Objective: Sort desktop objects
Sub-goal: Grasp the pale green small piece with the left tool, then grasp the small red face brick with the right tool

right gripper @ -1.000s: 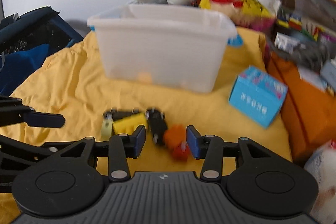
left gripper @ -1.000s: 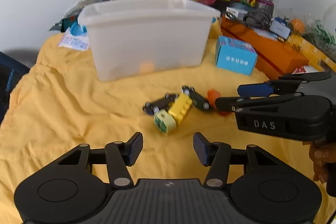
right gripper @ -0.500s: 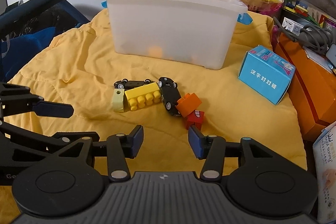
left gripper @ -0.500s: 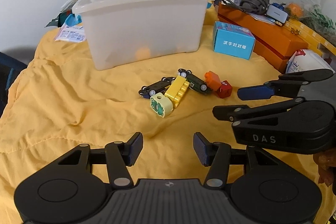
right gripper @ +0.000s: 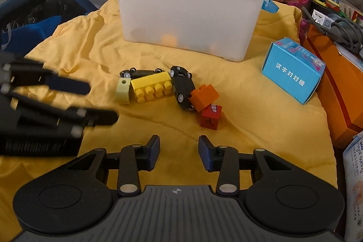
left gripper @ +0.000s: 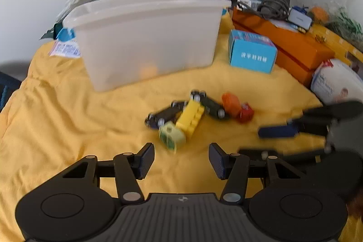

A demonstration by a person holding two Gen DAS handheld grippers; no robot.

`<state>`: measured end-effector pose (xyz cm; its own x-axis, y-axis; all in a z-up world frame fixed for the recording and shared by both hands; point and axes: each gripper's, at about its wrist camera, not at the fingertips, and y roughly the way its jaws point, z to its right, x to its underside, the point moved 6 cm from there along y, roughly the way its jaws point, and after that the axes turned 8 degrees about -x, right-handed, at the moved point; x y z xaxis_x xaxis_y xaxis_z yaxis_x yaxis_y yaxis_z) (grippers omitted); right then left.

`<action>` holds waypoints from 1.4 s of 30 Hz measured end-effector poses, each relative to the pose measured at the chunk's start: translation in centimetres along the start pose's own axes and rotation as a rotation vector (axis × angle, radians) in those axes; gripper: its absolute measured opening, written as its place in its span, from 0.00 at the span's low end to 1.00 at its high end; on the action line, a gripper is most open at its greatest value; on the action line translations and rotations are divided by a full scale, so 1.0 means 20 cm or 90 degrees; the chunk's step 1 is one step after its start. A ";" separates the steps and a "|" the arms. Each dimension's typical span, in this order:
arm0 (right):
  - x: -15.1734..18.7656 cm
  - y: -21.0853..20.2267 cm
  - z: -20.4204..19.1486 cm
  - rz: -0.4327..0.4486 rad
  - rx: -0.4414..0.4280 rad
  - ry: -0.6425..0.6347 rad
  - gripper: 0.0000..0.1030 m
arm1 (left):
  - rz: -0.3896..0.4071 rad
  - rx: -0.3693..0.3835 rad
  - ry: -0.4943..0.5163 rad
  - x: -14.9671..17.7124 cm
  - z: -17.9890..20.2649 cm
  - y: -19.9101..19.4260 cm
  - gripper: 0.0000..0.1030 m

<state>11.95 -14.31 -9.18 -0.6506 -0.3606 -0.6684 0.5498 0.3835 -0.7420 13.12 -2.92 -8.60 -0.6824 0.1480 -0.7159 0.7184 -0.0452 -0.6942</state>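
You are holding both hand-held grippers empty with fingers apart: the left hand-held gripper (left gripper: pixel 179 157) is hovering just short of the pale green block (left gripper: pixel 171 135), the right hand-held gripper (right gripper: pixel 178 152) near the red block (right gripper: pixel 211 116). The toys are lying clustered on the yellow cloth (right gripper: pixel 74 42) in front of the translucent bin (right gripper: pixel 188 15). They are probably light, rigid plastic; the yellow brick (right gripper: pixel 151 87) should grip best across its flat sides, the toy cars (right gripper: pixel 182 86) may roll.
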 end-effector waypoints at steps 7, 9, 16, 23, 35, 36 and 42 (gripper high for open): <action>0.01 0.00 0.03 0.000 0.005 0.007 0.40 | -0.035 -0.002 -0.010 0.00 -0.04 0.17 0.20; -0.01 -0.03 0.03 0.025 0.013 0.000 0.40 | -0.034 0.002 -0.023 0.02 -0.08 0.14 0.19; -0.09 0.03 0.08 0.041 0.055 -0.006 0.40 | -0.072 0.035 -0.027 0.18 -0.11 -0.04 0.17; -0.08 0.12 0.14 0.030 0.055 0.007 0.24 | -0.076 0.037 -0.011 0.29 -0.06 -0.10 0.17; 0.01 0.03 0.03 0.013 0.011 0.000 0.21 | -0.062 0.040 -0.025 0.26 -0.04 -0.07 0.17; 0.02 0.02 0.02 0.013 0.010 -0.002 0.21 | -0.063 0.042 -0.026 0.26 -0.04 -0.07 0.17; 0.00 -0.03 -0.01 0.016 -0.003 -0.019 0.21 | -0.011 0.041 -0.006 0.11 -0.06 -0.16 0.17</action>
<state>11.57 -14.43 -8.64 -0.6202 -0.3759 -0.6885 0.5639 0.3965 -0.7245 9.39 -1.29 -7.82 -0.6964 0.1397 -0.7039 0.6962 -0.1063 -0.7099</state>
